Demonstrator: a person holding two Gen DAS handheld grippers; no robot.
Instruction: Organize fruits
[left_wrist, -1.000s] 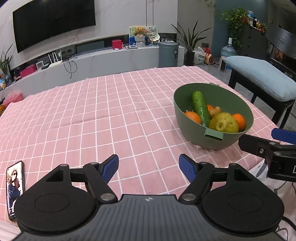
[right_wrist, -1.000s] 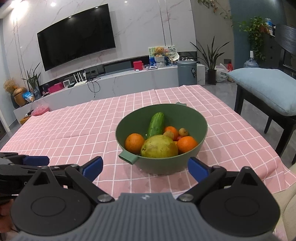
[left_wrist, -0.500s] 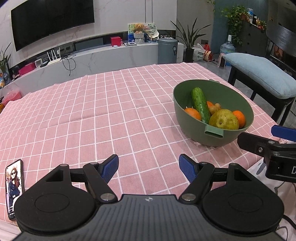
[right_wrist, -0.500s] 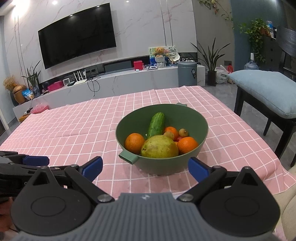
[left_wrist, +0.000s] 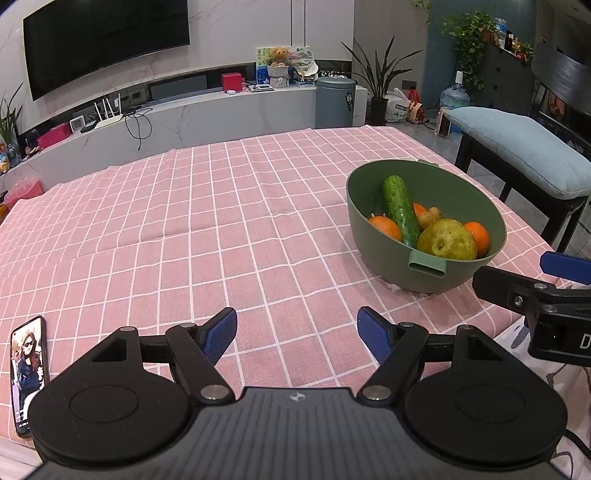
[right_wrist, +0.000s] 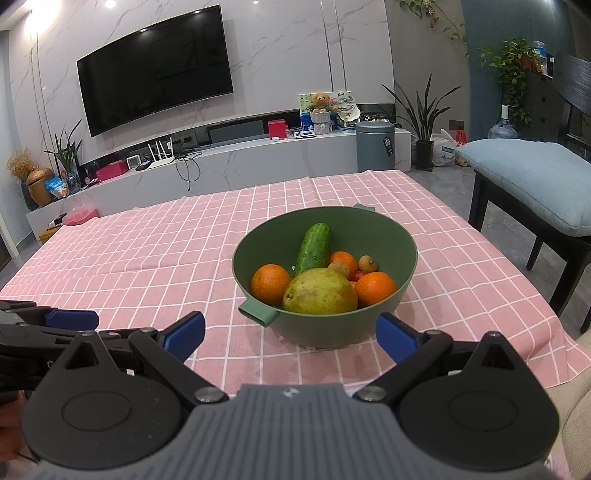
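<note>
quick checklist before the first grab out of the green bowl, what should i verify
1. Right gripper open, nothing held: ok.
2. Left gripper open, nothing held: ok.
3. Green bowl upright on the pink tablecloth, facing the right gripper: ok.
4. Top items free to lift: pear and cucumber lie on top: ok.
5. Sorting destination in view: cannot tell, no second container shows.
6. Phone at the table's near edge, beside the left gripper and apart from it: ok.
</note>
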